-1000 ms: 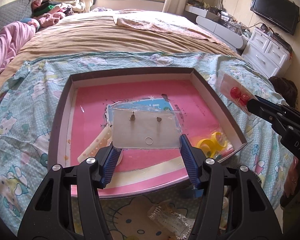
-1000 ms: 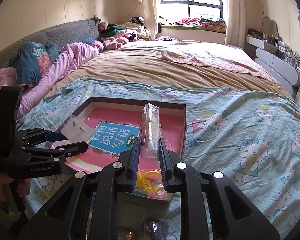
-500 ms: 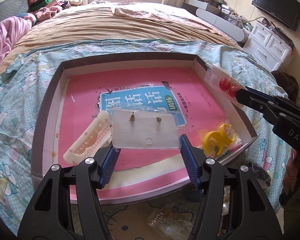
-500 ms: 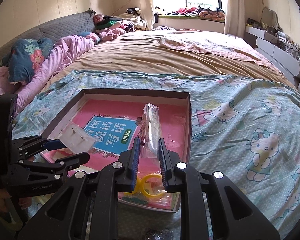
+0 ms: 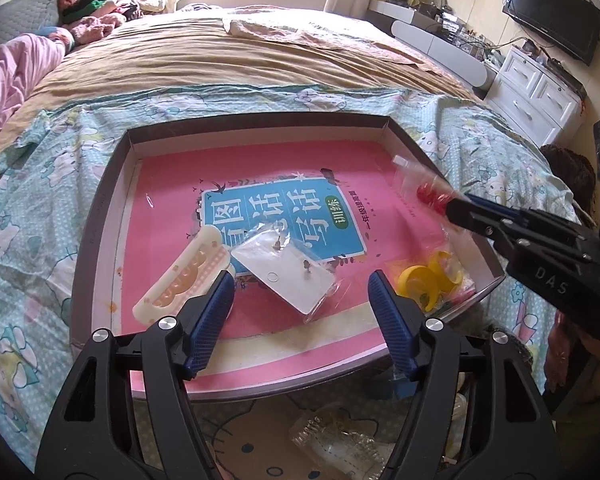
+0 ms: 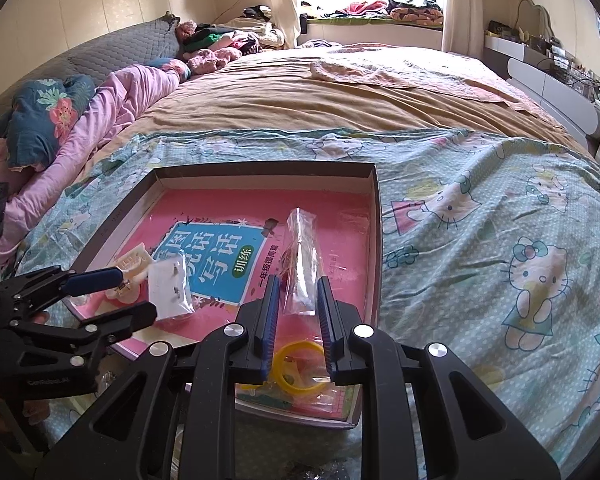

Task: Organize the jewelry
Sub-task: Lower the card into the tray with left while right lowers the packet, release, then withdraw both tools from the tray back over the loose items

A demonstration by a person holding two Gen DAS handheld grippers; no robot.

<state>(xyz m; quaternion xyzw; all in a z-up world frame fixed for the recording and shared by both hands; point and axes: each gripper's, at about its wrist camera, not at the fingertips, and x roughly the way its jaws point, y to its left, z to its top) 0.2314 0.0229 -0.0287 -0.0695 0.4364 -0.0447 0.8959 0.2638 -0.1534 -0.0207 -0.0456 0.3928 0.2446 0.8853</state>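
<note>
Only the left view shows red beads (image 5: 427, 193) in the bag (image 6: 302, 258) pinched by the right gripper (image 6: 298, 326) over the box (image 5: 100, 216). Left gripper (image 5: 300, 308) fingers are opening; earring card (image 5: 284, 268) lies free inside, beside comb (image 5: 180, 276) and yellow rings (image 5: 420, 280).

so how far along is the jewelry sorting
Partly done. In the box already: the earring card, just let go by the opening left gripper, a white case and yellow rings. In hand: the right gripper holds a clear bag with red beads over the box. Left: set it down, then the packets on the bedsheet.
</note>
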